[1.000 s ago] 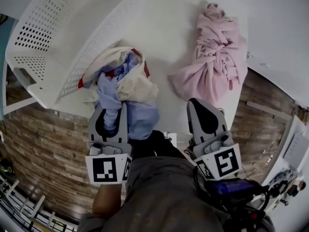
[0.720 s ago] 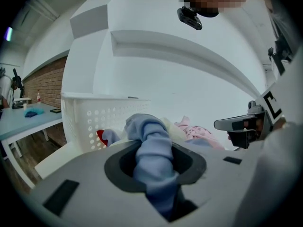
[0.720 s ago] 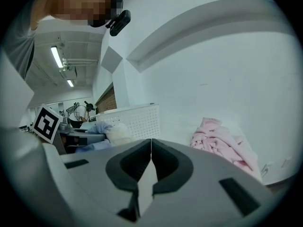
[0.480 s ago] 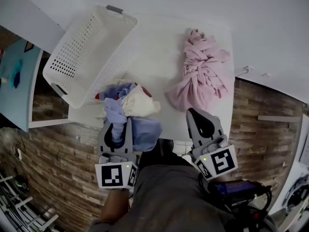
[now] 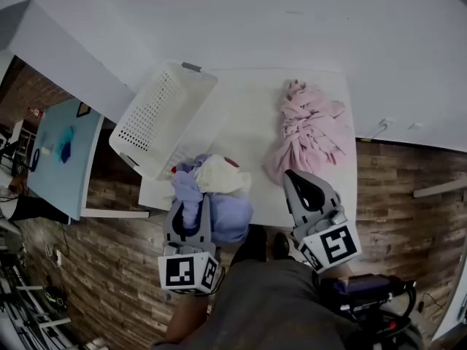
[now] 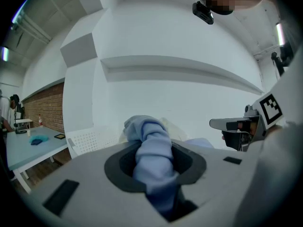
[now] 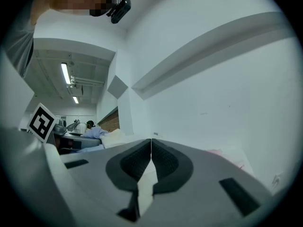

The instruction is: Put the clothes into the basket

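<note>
A: Why is the left claw (image 5: 191, 206) clamped on that blue cloth (image 6: 152, 155)?
B: I think to carry its clothes bundle (image 5: 213, 184) into the white basket (image 5: 157, 119), just beside it on the worktop (image 5: 248, 111)
A: And the right claw (image 7: 151, 148)?
B: Pressed together, holding nothing. The pink clothes (image 5: 310, 130) lie near it, likely next

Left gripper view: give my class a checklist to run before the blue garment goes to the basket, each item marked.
1. Grip: left gripper shut on blue garment: ok.
2. Spare hand: right gripper shut, empty: ok.
3. Target: white basket opening in view, nothing inside: ok.
4. Tangle: cream garment free of the blue one: cannot tell.
5. Remainder: pink garment on the table, not held: ok.
</note>
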